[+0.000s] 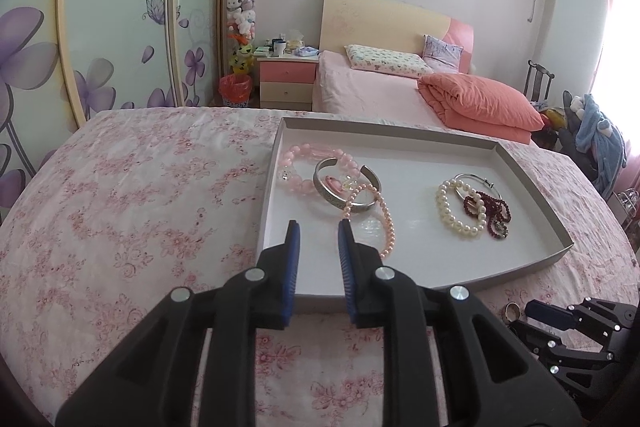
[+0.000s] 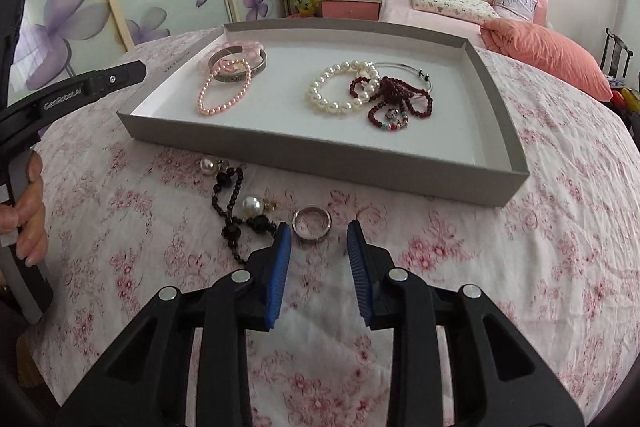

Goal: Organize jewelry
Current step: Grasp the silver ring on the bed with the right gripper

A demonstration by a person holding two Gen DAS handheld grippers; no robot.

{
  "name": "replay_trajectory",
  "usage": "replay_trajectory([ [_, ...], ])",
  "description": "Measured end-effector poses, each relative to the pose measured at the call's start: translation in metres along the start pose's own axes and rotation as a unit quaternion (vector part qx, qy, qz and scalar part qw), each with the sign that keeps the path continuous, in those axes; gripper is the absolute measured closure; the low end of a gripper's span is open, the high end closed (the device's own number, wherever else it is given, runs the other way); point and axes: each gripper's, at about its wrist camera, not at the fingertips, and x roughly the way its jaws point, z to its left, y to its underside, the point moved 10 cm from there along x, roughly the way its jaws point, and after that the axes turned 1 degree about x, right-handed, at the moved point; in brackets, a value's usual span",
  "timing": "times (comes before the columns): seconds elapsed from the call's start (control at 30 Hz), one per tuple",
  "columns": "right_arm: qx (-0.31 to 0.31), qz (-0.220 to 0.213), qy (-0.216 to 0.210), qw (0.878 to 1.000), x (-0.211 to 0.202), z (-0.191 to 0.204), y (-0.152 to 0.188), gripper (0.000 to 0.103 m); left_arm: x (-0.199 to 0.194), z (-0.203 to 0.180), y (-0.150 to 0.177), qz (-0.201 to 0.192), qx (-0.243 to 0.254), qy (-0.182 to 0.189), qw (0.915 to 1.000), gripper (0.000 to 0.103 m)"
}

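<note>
A grey tray point(image 2: 320, 151) with a white floor lies on the floral cloth. It holds a pink bead bracelet point(image 2: 224, 87), a silver cuff point(image 2: 236, 61), a white pearl bracelet point(image 2: 340, 87), a dark red bead string point(image 2: 400, 99) and a thin silver bangle point(image 2: 416, 71). In front of the tray lie a silver ring point(image 2: 312, 223), a black bead string point(image 2: 236, 203) and pearl pieces point(image 2: 253, 205). My right gripper point(image 2: 318, 239) is open, just short of the ring. My left gripper point(image 1: 319, 233) is open and empty above the tray's near left part, by the pink bracelet point(image 1: 384, 223).
The tray point(image 1: 532, 267) sits on a round table with a pink floral cloth point(image 1: 120, 207). Behind are a bed with an orange quilt point(image 1: 480, 103), a pink nightstand point(image 1: 286, 79), a red bin point(image 1: 236, 89) and flowered wardrobe doors point(image 1: 100, 27).
</note>
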Motion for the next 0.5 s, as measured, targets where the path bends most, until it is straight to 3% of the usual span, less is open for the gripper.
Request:
replay_trajectory([
  [0.07,0.000,0.000,0.005,1.000,0.003,-0.001,-0.003,0.073,0.000,0.000,0.000,0.000,0.001,0.000,1.0000,0.081],
  [0.13,-0.002,-0.001,0.016,1.000,0.005,-0.002,-0.005,0.080,0.000,0.000,0.001,0.001,0.002,0.000,1.0000,0.081],
  [0.5,0.052,-0.005,0.064,0.997,-0.010,-0.045,0.007,0.080,-0.001,-0.002,0.003,0.002,0.005,0.002,1.0000,0.081],
])
